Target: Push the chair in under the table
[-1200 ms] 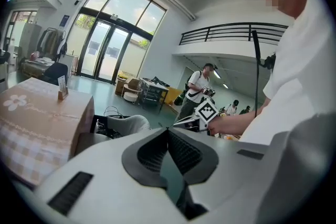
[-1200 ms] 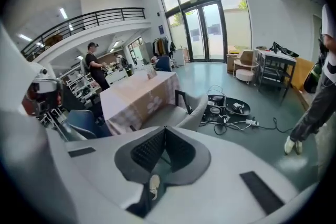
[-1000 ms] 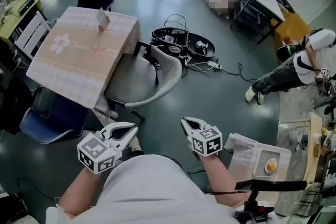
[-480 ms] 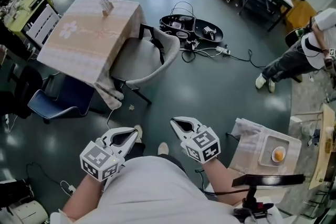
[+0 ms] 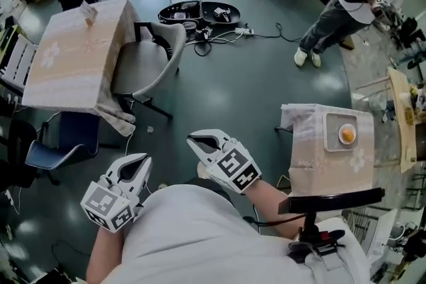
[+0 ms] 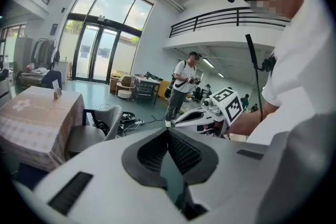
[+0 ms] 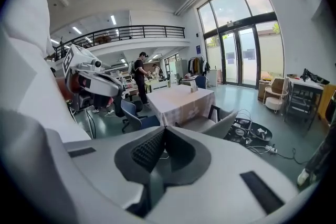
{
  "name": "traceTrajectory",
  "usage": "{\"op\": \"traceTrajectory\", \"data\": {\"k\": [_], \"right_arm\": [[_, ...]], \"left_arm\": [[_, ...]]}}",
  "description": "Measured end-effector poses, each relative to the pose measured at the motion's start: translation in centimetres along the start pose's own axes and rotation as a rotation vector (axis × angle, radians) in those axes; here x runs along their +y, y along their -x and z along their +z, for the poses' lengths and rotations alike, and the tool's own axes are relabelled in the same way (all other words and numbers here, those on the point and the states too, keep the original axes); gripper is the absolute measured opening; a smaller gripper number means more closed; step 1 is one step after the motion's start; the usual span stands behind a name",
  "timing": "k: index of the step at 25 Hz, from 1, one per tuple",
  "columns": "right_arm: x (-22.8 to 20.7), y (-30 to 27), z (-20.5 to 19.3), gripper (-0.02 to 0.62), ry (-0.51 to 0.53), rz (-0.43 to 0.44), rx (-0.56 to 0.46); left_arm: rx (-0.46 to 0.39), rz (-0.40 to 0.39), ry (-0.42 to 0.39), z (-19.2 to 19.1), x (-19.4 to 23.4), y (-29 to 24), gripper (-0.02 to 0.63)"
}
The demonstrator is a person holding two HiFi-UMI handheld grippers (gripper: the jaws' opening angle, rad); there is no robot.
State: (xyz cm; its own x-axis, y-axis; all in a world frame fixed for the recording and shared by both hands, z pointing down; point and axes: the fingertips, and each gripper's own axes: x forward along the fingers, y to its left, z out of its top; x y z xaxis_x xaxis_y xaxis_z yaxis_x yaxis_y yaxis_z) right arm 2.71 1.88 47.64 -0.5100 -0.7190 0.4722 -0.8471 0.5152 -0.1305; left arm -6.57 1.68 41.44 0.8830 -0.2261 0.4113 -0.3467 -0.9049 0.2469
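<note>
A grey shell chair (image 5: 143, 60) stands on the floor, its seat partly under the table (image 5: 70, 56), which has a pink cloth and a small card (image 5: 87, 12) on it. The chair's back sticks out toward the room. Both grippers hang low in the head view, close to my body and well short of the chair. My left gripper (image 5: 142, 159) is shut with nothing in it. My right gripper (image 5: 194, 138) is also shut and empty. The left gripper view has the chair (image 6: 97, 131) and table (image 6: 31, 118) at the left. In the right gripper view the chair (image 7: 218, 124) stands ahead beside the table (image 7: 184, 99).
Black trays and cables (image 5: 200, 13) lie on the floor behind the chair. A blue chair (image 5: 60, 143) sits at the table's near side. A small cloth-covered table (image 5: 313, 163) with a tray stands to my right. A person (image 5: 346, 0) stands at the far right.
The head view has turned, so the table and chair now sit further left and the small table nearer. Both grippers have shifted left in the view. Their jaws stayed shut.
</note>
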Motion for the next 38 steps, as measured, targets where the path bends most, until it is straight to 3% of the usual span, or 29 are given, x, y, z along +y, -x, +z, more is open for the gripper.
{"op": "traceTrajectory", "data": {"k": [12,18,38], "right_arm": [[13.7,-4.2,1.2,0.014,0.045,-0.008,0.004],[18.5,-5.8,1.5,0.014,0.049,-0.013,0.002],[20.9,-7.3,3.6,0.014,0.103,-0.044,0.061]], "left_arm": [[0.008,-0.042,0.027,-6.5,1.9,11.4,0.012],[0.025,-0.047,0.041,-9.1,3.2,15.4,0.012],[-0.059,-0.113,0.052,-9.2,4.9,17.7,0.012]]}}
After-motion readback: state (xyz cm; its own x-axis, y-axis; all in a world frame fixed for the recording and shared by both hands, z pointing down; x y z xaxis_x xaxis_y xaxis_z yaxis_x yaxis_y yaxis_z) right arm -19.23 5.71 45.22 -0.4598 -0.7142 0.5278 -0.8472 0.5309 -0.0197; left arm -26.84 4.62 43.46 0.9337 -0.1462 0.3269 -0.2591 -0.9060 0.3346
